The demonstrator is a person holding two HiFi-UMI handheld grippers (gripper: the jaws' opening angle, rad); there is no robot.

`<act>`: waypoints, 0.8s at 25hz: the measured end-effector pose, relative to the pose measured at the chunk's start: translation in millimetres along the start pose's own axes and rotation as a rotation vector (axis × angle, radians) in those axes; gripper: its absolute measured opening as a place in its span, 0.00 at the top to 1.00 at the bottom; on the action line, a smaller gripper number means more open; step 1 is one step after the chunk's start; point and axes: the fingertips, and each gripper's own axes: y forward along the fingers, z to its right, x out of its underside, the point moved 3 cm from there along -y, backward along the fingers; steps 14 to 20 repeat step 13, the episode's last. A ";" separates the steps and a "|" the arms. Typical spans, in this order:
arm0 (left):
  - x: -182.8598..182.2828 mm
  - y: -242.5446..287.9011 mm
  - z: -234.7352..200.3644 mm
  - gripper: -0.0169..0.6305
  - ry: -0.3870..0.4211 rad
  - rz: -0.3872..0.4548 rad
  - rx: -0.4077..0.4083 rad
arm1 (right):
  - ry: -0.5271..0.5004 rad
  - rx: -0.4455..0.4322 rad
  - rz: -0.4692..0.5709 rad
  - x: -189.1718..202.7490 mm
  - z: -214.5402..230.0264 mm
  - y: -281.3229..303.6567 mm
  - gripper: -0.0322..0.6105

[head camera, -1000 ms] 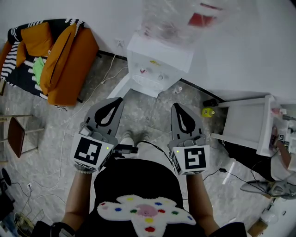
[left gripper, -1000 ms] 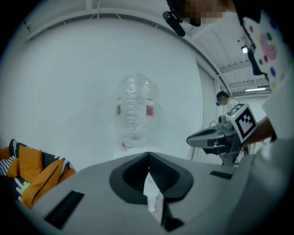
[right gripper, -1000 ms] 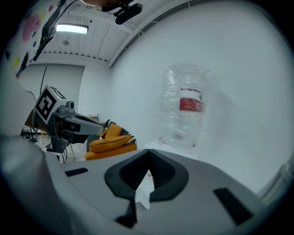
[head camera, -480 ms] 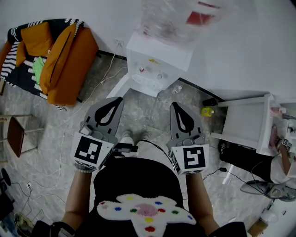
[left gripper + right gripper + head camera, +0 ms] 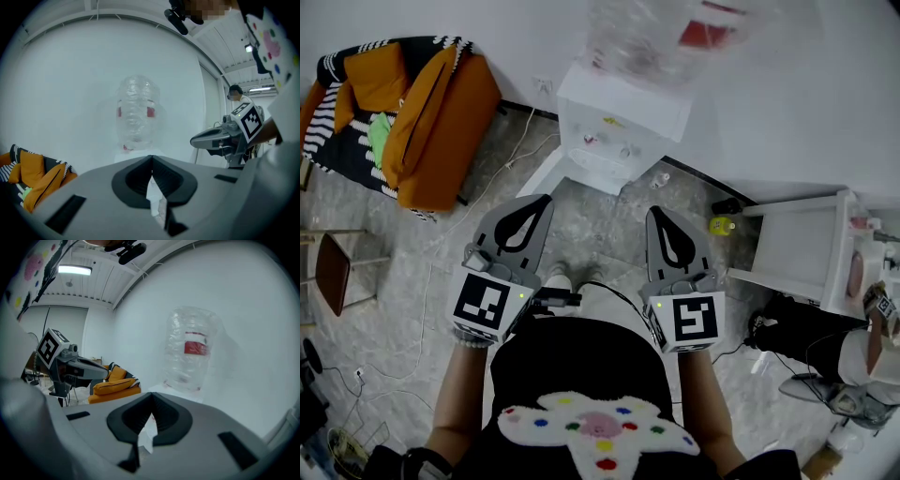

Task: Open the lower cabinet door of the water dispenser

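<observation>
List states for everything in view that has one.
Left hand-held gripper: shut, empty, touching nothing.
Right hand-held gripper: shut, empty, touching nothing.
Dispenser: upright against the wall, untouched.
Bottle: seated on top of the dispenser.
Lower door: cannot tell from this steep angle.

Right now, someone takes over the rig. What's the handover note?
Left claw: shut, empty, held out in front of the person.
Right claw: shut, empty, beside it.
Water dispenser: stands against the wall ahead with its bottle on top. Both claws point toward it and neither touches it.
Done: nothing yet. The steep head view does not show the lower cabinet door clearly.
Left: probably step closer, bring a claw down to the door, catch its edge or handle and pull it open.
</observation>
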 end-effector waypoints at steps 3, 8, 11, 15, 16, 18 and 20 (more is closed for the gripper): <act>1.4 0.3 1.1 0.95 0.002 -0.007 -0.001 | -0.003 -0.007 -0.007 1.7 0.7 -1.1 0.95; 3.5 -0.3 2.0 0.95 0.004 -0.015 -0.003 | -0.005 -0.009 -0.024 5.9 1.2 -4.3 0.95; 3.0 1.1 3.7 0.95 0.003 -0.013 -0.001 | -0.007 -0.008 -0.024 6.8 2.6 -5.1 0.95; 3.2 2.1 4.8 0.95 0.002 -0.012 -0.001 | -0.010 -0.009 -0.022 7.4 3.2 -5.5 0.95; 3.2 2.1 4.8 0.95 0.002 -0.012 -0.001 | -0.010 -0.009 -0.022 7.4 3.2 -5.5 0.95; 3.2 2.1 4.8 0.95 0.002 -0.012 -0.001 | -0.010 -0.009 -0.022 7.4 3.2 -5.5 0.95; 3.2 2.1 4.8 0.95 0.002 -0.012 -0.001 | -0.010 -0.009 -0.022 7.4 3.2 -5.5 0.95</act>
